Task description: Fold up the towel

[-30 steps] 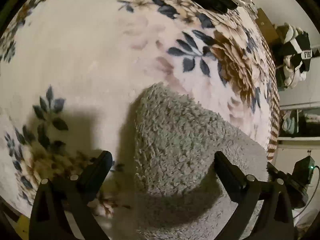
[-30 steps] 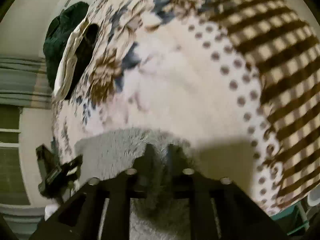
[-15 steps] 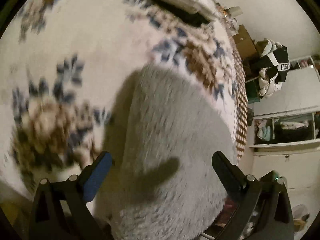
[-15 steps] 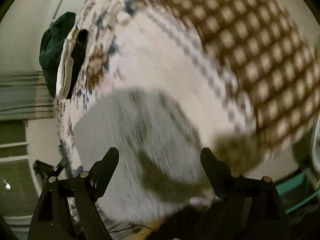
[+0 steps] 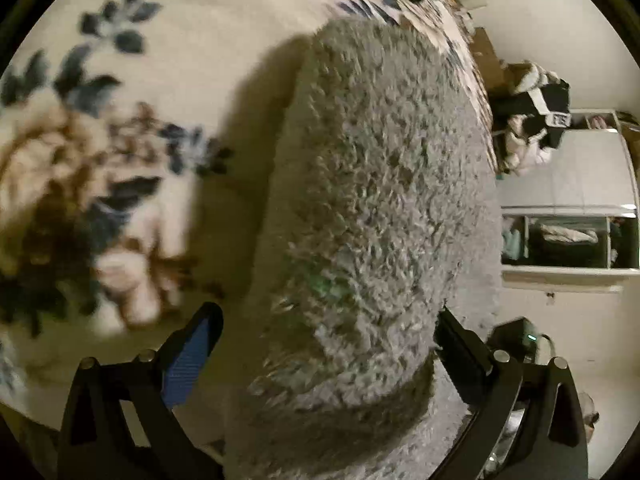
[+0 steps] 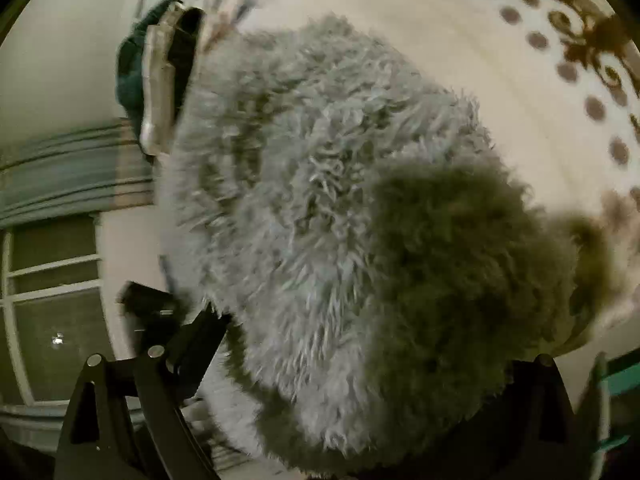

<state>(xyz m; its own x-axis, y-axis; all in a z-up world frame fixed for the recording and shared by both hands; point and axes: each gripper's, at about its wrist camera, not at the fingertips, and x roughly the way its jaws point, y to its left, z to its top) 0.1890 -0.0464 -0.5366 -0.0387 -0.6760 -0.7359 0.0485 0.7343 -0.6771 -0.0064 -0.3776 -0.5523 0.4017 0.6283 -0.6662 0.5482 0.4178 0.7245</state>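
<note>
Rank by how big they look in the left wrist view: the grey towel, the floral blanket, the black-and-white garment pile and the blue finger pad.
1. Grey towel and floral blanket: too similar to rank, and the towel's nearness inflates it.
2. Black-and-white garment pile.
3. Blue finger pad.

Floral bedspread (image 5: 168, 32), dark window (image 6: 52, 320)
</note>
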